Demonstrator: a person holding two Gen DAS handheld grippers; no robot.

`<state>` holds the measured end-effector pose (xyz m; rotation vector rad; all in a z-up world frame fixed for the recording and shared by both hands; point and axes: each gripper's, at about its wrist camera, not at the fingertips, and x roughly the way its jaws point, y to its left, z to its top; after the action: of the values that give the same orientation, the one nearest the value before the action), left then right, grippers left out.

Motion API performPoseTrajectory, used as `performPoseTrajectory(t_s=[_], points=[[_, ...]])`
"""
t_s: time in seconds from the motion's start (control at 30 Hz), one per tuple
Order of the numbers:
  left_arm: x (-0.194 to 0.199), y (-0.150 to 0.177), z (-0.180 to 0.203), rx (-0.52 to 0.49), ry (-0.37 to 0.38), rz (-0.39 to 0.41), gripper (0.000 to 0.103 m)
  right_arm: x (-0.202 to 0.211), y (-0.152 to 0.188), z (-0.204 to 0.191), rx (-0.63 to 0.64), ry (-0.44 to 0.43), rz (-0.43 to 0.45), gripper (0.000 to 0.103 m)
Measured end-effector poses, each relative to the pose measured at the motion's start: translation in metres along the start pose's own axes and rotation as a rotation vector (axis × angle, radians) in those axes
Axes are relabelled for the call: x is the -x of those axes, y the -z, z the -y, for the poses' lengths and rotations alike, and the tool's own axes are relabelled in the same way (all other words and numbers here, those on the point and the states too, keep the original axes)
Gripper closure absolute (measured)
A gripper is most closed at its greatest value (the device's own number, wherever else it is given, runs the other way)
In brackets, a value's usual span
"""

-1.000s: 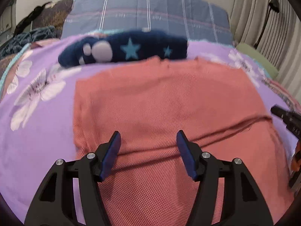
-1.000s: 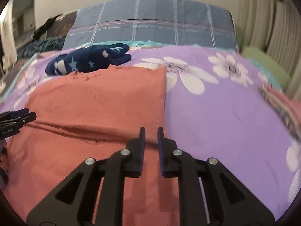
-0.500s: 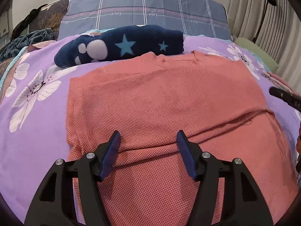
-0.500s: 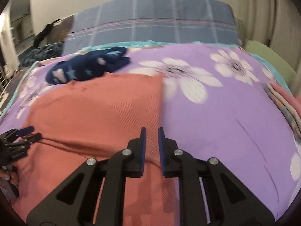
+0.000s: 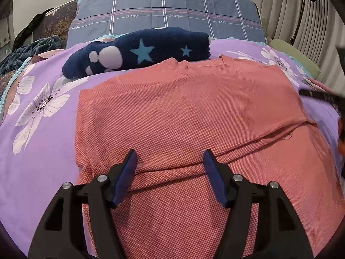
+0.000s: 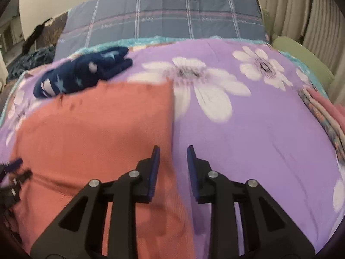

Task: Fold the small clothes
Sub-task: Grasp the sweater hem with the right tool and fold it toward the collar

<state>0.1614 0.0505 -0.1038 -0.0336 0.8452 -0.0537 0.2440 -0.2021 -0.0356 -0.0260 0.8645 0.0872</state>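
A salmon-red knit shirt [image 5: 194, 112] lies flat on the purple flowered bedspread [image 5: 43, 129], with a folded edge running across its near part. My left gripper [image 5: 170, 168] is open and empty, low over that fold near the shirt's left side. In the right wrist view the shirt [image 6: 97, 129] fills the left half. My right gripper [image 6: 172, 164] is open and empty, straddling the shirt's right edge. The view is blurred. The left gripper's tips [image 6: 13, 168] show at the far left edge.
A folded navy garment with blue stars [image 5: 138, 51] lies at the shirt's far edge, also in the right wrist view [image 6: 82, 75]. A blue plaid pillow [image 5: 163, 15] is behind. Pink fabric [image 6: 327, 110] lies at the right. Curtains [image 5: 286, 6] hang at the right.
My right gripper has opened from shut and shifted right to the shirt's right edge. My left gripper has stayed open over the fold, coming slightly closer to the shirt.
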Motion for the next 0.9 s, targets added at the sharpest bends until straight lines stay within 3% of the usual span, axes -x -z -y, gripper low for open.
performPoseTrajectory(t_s=[0.1, 0.2, 0.23, 0.27, 0.3, 0.4, 0.47, 0.53, 0.6, 0.7, 0.73, 0.77, 0.83, 0.9], points=[[0.0, 0.0, -0.001, 0.006, 0.009, 0.0, 0.037, -0.019, -0.024, 0.0, -0.044, -0.037, -0.036, 0.065], [0.0, 0.0, -0.002, 0.008, 0.015, -0.001, 0.035, -0.043, -0.038, 0.0, -0.078, -0.086, -0.079, 0.061], [-0.001, 0.0, -0.002, 0.007, 0.021, -0.002, 0.034, -0.051, -0.039, -0.002, -0.074, -0.084, -0.091, 0.064], [-0.001, 0.001, -0.001, 0.006, 0.024, -0.003, 0.033, -0.056, -0.04, -0.004, -0.056, -0.062, -0.086, 0.095], [-0.001, 0.001, -0.001, 0.004, 0.028, -0.004, 0.031, -0.057, -0.04, -0.003, -0.041, -0.054, -0.071, 0.1], [-0.001, 0.001, 0.0, -0.003, 0.031, -0.005, 0.028, -0.063, -0.042, 0.012, -0.062, -0.006, -0.029, 0.1], [0.001, 0.001, 0.001, -0.006, 0.028, 0.001, 0.028, -0.065, -0.042, 0.021, -0.103, -0.023, -0.026, 0.1], [0.002, 0.001, 0.0, 0.0, 0.033, 0.006, 0.028, -0.06, -0.04, 0.017, -0.071, -0.007, -0.019, 0.099], [0.004, 0.001, -0.002, 0.008, 0.039, 0.014, 0.028, -0.049, -0.039, 0.015, -0.051, 0.02, -0.004, 0.088], [0.009, 0.001, -0.006, 0.03, 0.042, 0.041, 0.028, -0.017, -0.026, 0.009, -0.049, -0.062, 0.031, 0.09], [0.014, 0.001, -0.008, 0.044, 0.052, 0.058, 0.029, -0.003, -0.015, 0.004, -0.026, -0.128, 0.036, 0.091], [0.019, 0.001, -0.01, 0.056, 0.071, 0.077, 0.035, 0.004, -0.006, 0.0, 0.001, -0.157, 0.034, 0.092], [0.028, 0.001, -0.012, 0.069, 0.119, 0.108, 0.044, 0.008, 0.016, -0.012, 0.078, -0.136, -0.006, 0.092], [0.028, 0.0, -0.01, 0.051, 0.11, 0.093, 0.05, -0.01, 0.043, -0.017, 0.17, -0.017, -0.064, 0.095]])
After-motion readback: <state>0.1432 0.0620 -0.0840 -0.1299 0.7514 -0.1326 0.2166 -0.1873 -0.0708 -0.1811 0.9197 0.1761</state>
